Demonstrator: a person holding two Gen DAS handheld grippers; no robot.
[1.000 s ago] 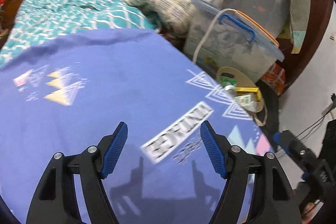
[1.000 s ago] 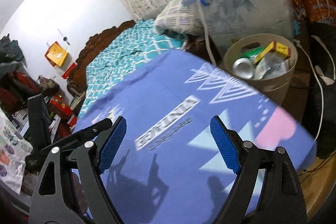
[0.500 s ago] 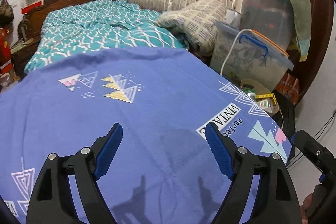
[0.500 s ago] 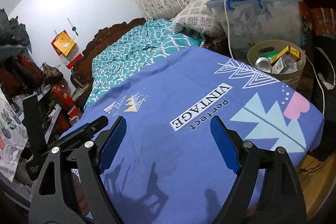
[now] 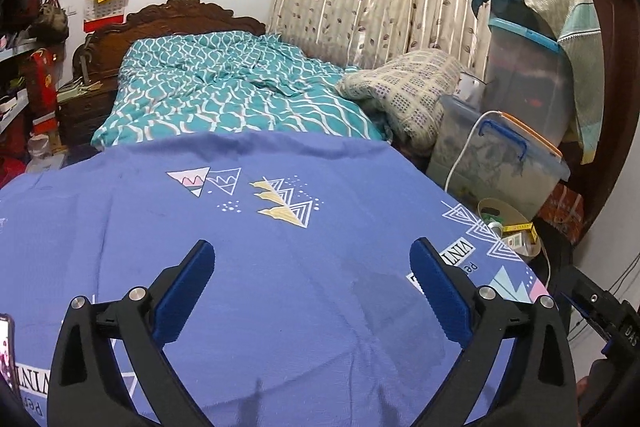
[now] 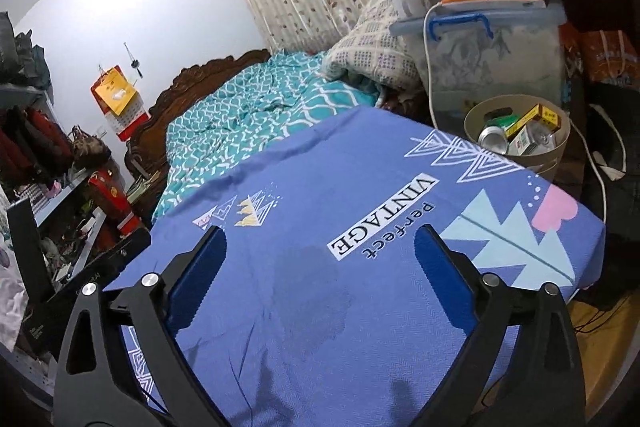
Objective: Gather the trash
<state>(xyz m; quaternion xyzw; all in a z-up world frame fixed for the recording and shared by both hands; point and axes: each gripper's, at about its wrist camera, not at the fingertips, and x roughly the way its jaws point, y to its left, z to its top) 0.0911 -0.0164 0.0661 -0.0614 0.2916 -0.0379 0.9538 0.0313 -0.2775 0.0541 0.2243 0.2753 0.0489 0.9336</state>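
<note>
A beige round trash bin (image 6: pixel 554 151) stands on the floor past the table's right edge; it also shows in the left wrist view (image 5: pixel 486 205). It holds a crushed silver can (image 6: pixel 493 141), a yellow box (image 6: pixel 542 115) and other packaging. My left gripper (image 5: pixel 312 273) is open and empty above the blue patterned tablecloth (image 5: pixel 280 267). My right gripper (image 6: pixel 320 259) is open and empty above the same cloth (image 6: pixel 360 195). No loose trash shows on the cloth.
A clear storage box with a blue handle (image 6: pixel 492 55) stands behind the bin, with a larger box (image 5: pixel 528 87) stacked behind. A bed with a teal quilt (image 5: pixel 232 95) lies beyond the table. Shelves with clutter (image 6: pixel 48 187) stand on the left. A white cable (image 6: pixel 596 167) runs by the bin.
Both grippers have pulled back and up from the bin side of the table; more of the cloth and the room shows now. Both stayed open and empty.
</note>
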